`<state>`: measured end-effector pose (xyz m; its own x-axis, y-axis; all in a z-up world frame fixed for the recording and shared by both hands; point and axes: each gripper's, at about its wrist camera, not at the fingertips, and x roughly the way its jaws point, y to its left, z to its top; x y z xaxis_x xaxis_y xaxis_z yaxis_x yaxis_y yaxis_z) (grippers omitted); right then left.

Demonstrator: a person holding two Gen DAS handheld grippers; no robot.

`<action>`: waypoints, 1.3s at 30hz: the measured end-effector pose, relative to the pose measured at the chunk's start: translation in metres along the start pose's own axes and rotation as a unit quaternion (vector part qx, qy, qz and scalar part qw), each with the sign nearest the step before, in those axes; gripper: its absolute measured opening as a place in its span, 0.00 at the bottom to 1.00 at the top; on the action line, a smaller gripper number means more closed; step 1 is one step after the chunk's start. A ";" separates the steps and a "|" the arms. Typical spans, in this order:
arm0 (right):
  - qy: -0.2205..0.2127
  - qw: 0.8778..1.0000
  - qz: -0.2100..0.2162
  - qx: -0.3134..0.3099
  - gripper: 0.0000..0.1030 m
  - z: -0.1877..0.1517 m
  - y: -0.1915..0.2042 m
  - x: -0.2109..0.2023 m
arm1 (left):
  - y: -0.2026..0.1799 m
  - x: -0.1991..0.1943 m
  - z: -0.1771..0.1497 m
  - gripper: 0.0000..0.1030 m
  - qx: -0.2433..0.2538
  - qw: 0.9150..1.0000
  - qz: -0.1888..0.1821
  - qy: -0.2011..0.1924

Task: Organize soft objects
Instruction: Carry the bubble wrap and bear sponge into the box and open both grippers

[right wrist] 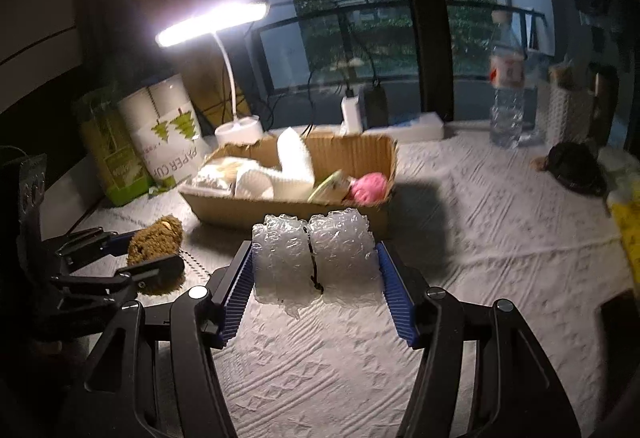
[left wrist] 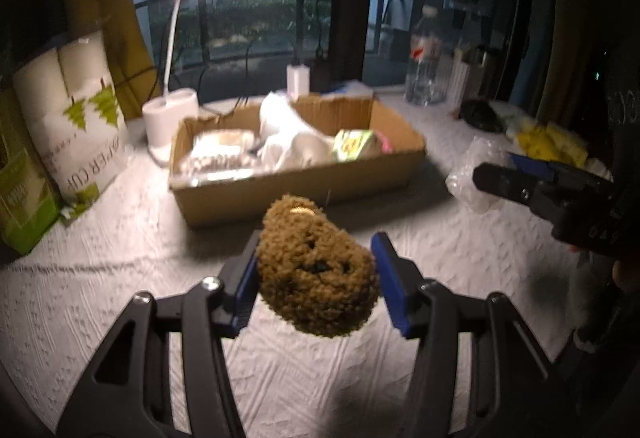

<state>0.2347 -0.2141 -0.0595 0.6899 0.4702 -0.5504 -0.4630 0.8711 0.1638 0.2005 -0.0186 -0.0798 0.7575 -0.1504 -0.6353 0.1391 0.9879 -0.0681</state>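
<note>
A: Bench (right wrist: 500, 238) carries the cardboard box (left wrist: 304, 186), part filled. Step, as I judge it: carry to box. Right gripper (right wrist: 316, 270) pinches the bubble wrap roll (right wrist: 314, 258) between its fingers, clear of the bench. Left gripper (left wrist: 316, 278) pinches the brown plush toy (left wrist: 316, 266), just short of the box's near wall.

B: Next move?

A: Probably lift both over that wall, then spread the fingers. Box contents blurred; pink item (right wrist: 370, 188) unidentifiable. Right pad contact on the toy is hard to confirm.
</note>
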 end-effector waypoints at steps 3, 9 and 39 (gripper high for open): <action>-0.010 1.000 -0.004 -0.004 0.61 0.006 -0.002 -0.006 | -0.002 -0.006 0.008 0.53 -0.004 1.000 -0.006 -0.014; -0.025 1.000 -0.005 -0.013 0.61 0.021 -0.001 -0.012 | -0.002 -0.014 0.025 0.53 -0.013 0.999 -0.009 -0.041; -0.059 0.998 0.001 -0.029 0.61 0.087 -0.008 0.005 | 0.009 -0.013 0.105 0.53 -0.020 0.994 0.005 -0.105</action>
<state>0.2903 -0.2063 0.0078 0.7484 0.4884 -0.4488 -0.4936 0.8620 0.1151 0.2588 -0.0111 0.0087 0.8757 -0.1403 -0.4621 0.1078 0.9895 -0.0962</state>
